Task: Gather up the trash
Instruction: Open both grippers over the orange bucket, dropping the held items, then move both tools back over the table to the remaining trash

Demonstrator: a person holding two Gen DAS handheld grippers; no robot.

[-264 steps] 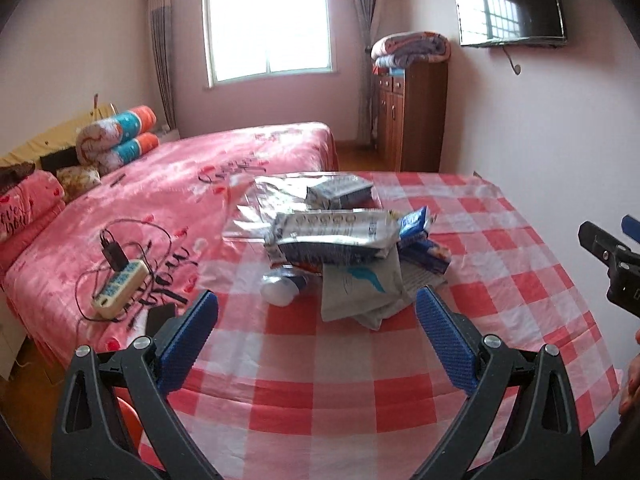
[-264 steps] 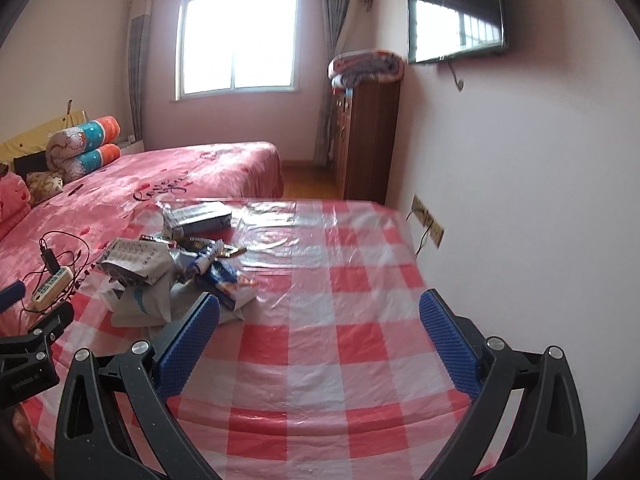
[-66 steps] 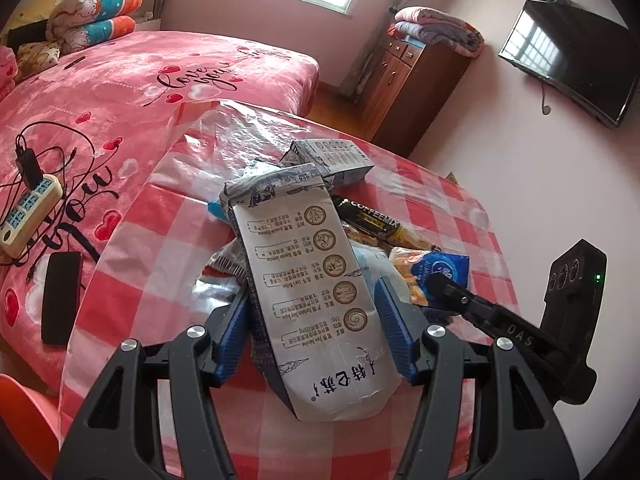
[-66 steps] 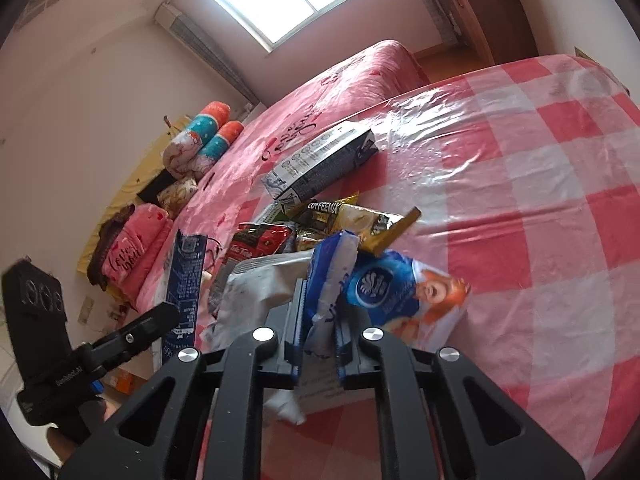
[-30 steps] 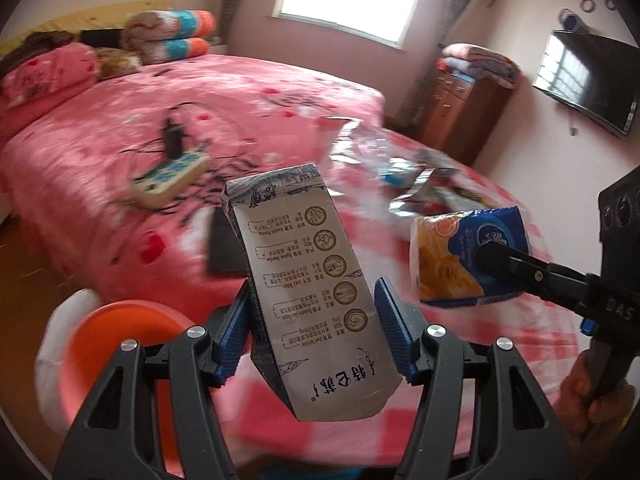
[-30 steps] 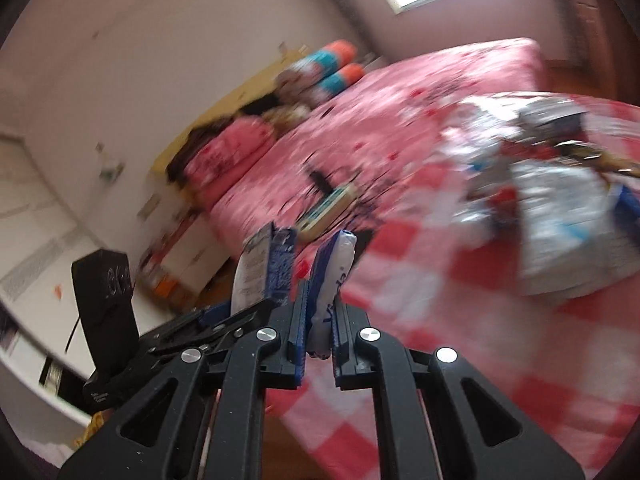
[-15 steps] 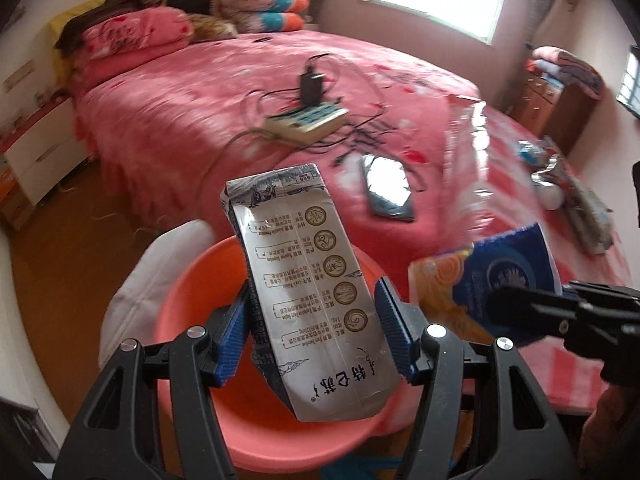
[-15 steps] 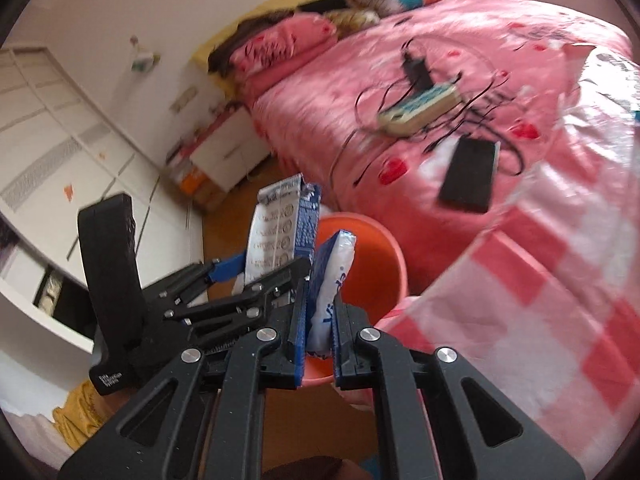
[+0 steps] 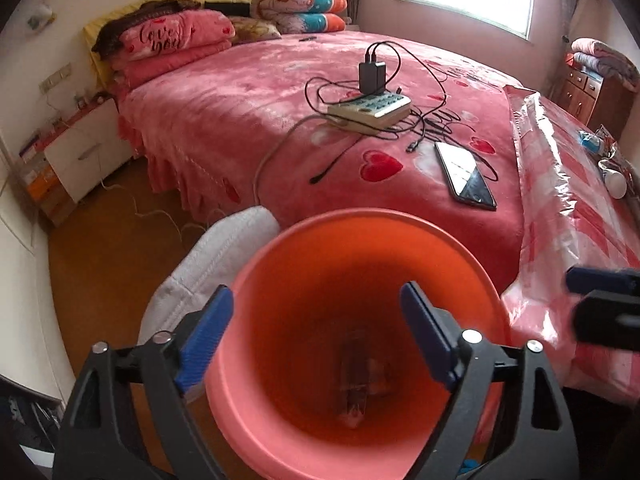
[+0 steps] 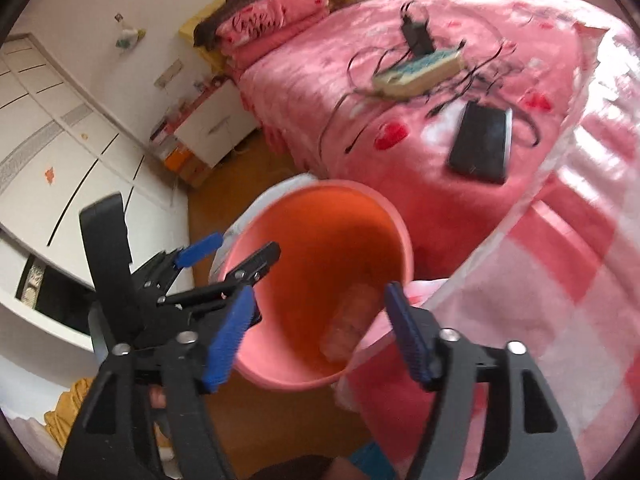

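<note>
An orange bin (image 9: 280, 272) stands on the floor beside the bed; it also shows in the right wrist view (image 10: 304, 216). My left gripper (image 9: 316, 320) is open and empty right over the bin's mouth. A carton (image 9: 354, 380) lies blurred at the bin's bottom. My right gripper (image 10: 320, 328) is open and empty above the bin's near rim. A packet (image 10: 352, 328) lies inside the bin. The left gripper (image 10: 228, 256) shows at the bin's left rim in the right wrist view. More trash (image 9: 612, 160) lies on the checked table at far right.
A pink bed (image 9: 240, 120) carries a power strip (image 9: 370, 110) with cables and a black phone (image 9: 466, 176). A white sack (image 9: 212, 264) sits behind the bin. The checked table's edge (image 10: 560, 280) hangs right of the bin. A white nightstand (image 9: 80, 156) stands at left.
Both grippers have opened. The carton has left the left gripper and the blue packet the right gripper; both now lie inside the orange bin.
</note>
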